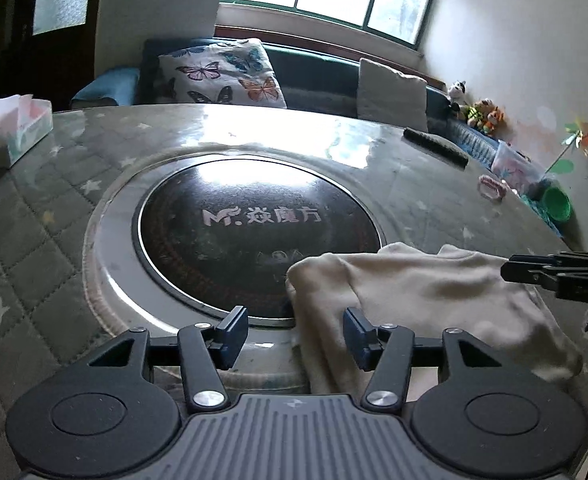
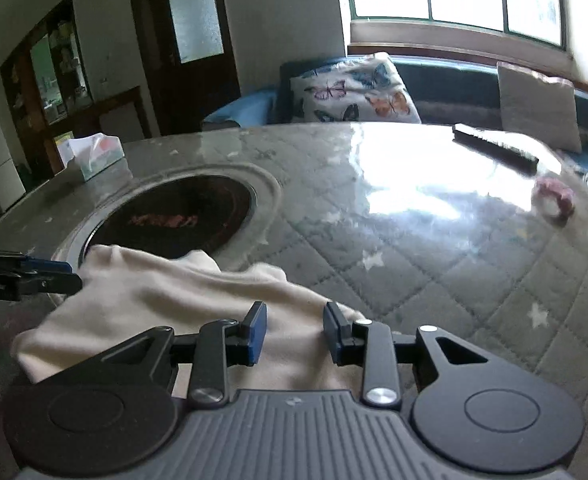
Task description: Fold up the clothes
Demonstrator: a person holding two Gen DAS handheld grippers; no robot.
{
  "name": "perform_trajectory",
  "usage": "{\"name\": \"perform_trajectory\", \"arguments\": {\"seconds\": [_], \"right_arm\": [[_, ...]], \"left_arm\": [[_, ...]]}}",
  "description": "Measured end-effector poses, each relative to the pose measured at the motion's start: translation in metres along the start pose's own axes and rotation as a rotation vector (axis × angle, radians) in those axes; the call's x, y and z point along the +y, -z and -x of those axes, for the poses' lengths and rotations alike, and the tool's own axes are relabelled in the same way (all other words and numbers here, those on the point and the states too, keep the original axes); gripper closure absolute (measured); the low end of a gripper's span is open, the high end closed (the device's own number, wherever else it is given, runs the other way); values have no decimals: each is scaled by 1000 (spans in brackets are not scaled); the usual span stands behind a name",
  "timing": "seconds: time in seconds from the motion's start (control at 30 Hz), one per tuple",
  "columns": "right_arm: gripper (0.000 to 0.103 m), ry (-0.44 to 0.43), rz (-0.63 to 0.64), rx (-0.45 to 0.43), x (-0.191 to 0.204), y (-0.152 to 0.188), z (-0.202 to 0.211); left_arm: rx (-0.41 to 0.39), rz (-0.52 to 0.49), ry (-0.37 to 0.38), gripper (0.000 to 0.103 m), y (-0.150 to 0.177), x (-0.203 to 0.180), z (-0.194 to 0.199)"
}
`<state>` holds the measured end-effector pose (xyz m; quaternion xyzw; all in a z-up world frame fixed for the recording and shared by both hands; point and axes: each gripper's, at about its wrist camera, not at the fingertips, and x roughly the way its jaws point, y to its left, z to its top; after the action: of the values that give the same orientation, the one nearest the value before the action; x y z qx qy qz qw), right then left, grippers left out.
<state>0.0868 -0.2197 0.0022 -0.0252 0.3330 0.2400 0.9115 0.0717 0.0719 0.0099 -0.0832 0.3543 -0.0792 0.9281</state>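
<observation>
While daylight glares off its glossy cover, the round tabletop with grey quilted star-print padding (image 2: 434,264) carries everything, its middle taken by a black circular glass cooker plate with white lettering (image 1: 254,236). Next in size is the cream-coloured soft knit garment (image 1: 422,300), lying bunched at the near edge, one fold lapping over the cooker plate's rim. The left gripper (image 1: 294,338) hovers at the garment's left edge with its jaws apart, nothing pinched between them. The right gripper (image 2: 294,332) sits over the garment's right end, jaws set narrower but also apart, cloth lying under the gap rather than squeezed by the pads as far as I can see. A pastel tissue box (image 1: 18,128) and a dark bar-shaped remote (image 1: 434,146) sit well apart.

I judge this a regrasp between folds: cloth is let go and lies rumpled. Next, each gripper needs a corner pinched, then the garment drawn flat.
</observation>
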Motion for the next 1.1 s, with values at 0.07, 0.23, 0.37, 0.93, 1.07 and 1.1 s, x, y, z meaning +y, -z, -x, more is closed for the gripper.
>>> {"name": "perform_trajectory", "arguments": {"seconds": [0.07,0.23,0.37,0.93,1.07,1.1], "right_arm": [[66,-20,41,-12,10,-3,7],[65,-107,160,-7,50,-5,13],[64,-153,284,12,86,-2,5],[62,-279,575,72,163,23,9],[62,-344,618,71,179,23,11],[62,-353,636,73,183,24,11]], "left_arm": [[-9,4,7,42,0,1,4],[-4,-12,11,39,1,-3,4],[20,-7,-13,39,4,0,-2],[-9,57,-40,38,-1,20,9],[-28,101,-36,33,-6,28,17],[-30,112,-32,33,-6,29,19]]}}
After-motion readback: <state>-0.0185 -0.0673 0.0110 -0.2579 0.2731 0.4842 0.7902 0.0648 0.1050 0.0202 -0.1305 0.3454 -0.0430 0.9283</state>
